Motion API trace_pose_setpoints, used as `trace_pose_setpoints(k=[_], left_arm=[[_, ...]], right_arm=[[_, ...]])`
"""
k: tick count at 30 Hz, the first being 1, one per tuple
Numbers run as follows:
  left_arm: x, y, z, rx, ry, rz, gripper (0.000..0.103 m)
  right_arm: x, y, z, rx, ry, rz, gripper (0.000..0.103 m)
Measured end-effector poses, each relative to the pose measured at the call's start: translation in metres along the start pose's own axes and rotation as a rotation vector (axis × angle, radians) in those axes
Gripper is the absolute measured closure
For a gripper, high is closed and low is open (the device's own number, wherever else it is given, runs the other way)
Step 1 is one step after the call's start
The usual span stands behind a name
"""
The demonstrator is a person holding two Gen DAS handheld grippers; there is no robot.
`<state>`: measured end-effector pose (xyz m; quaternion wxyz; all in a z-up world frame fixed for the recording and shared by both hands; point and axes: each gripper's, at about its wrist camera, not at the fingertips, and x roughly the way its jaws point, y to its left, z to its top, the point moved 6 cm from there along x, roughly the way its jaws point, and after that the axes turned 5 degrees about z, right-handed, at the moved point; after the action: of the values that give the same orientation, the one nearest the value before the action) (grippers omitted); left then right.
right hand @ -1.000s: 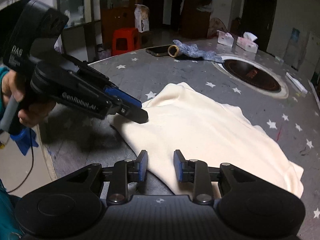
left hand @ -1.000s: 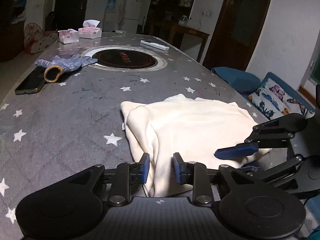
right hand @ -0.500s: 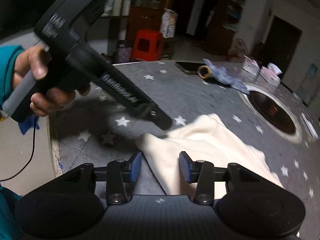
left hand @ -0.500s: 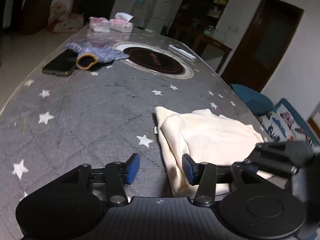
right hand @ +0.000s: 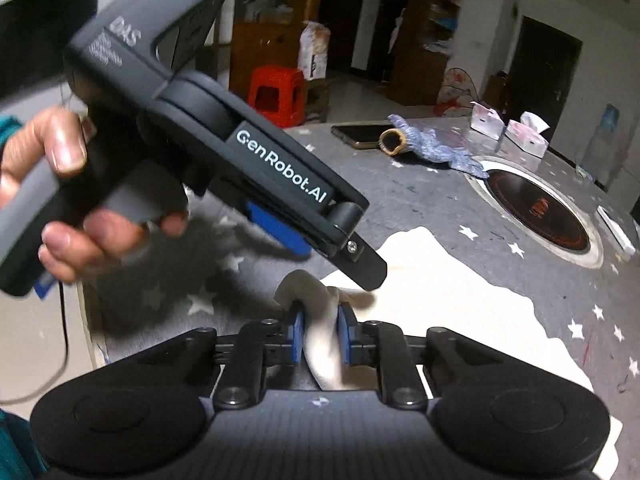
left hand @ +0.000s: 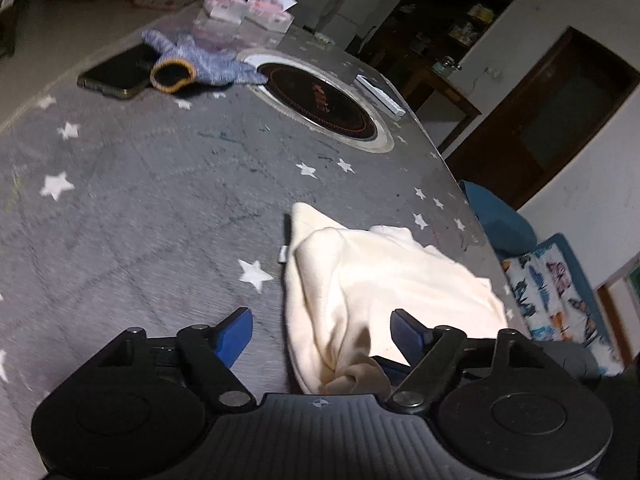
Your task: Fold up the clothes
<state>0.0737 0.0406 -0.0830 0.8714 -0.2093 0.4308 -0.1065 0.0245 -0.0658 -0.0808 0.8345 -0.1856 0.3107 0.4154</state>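
White lettering reading "GenRobot.AI" runs along the side of the left gripper point(right hand: 344, 258), seen from the right wrist camera, and blurred letters near its rear look like "DAS". The induction hob point(left hand: 320, 102) set into the table carries small red writing too blurred to read.

The cream garment point(left hand: 384, 280) lies on the grey star-printed table point(left hand: 140, 208) toward its 4 o'clock edge in the left wrist view, partly folded, with a bunched corner raised at 6 o'clock. At 11 o'clock lie a dark phone point(left hand: 116, 72) and, touching it, a blue knitted glove point(left hand: 200, 66) with an orange cuff; two pink tissue boxes point(left hand: 248, 10) stand behind them at 12 o'clock. A white remote point(left hand: 380, 96) rests at the hob's 3 o'clock side. Off the table at 4 o'clock sits a butterfly-print cushion point(left hand: 556, 292). In the right wrist view a red stool point(right hand: 276, 92) stands on the floor at 11 o'clock.

The person's left hand point(right hand: 76, 204) grips the left tool's handle, tilting it down toward the cloth; its fingers are spread wide, straddling the raised corner without touching. The right gripper point(right hand: 320, 334) is clenched on that cream corner, the fabric pinched upright between its blue pads point(right hand: 297, 334).
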Motion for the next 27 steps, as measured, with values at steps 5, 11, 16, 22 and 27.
trace_pose_setpoints(k=[5, 11, 16, 22, 27], left_arm=[[0.004, -0.005, 0.003, -0.076, 0.023, -0.022, 0.022], [0.013, -0.011, 0.004, -0.169, 0.075, -0.057, 0.023], [0.021, -0.02, 0.002, -0.195, 0.108, -0.098, 0.031], [0.03, -0.025, 0.0, -0.203, 0.131, -0.109, 0.061], [0.035, -0.025, -0.005, -0.174, 0.134, -0.082, 0.076]], right_arm=[[-0.016, -0.006, 0.003, 0.049, -0.043, 0.01, 0.089], [-0.033, -0.012, 0.005, 0.092, -0.085, 0.025, 0.09], [-0.042, -0.015, 0.004, 0.116, -0.109, 0.039, 0.09], [-0.047, -0.015, 0.0, 0.132, -0.125, 0.054, 0.09], [-0.048, -0.02, -0.006, 0.163, -0.118, 0.076, 0.09]])
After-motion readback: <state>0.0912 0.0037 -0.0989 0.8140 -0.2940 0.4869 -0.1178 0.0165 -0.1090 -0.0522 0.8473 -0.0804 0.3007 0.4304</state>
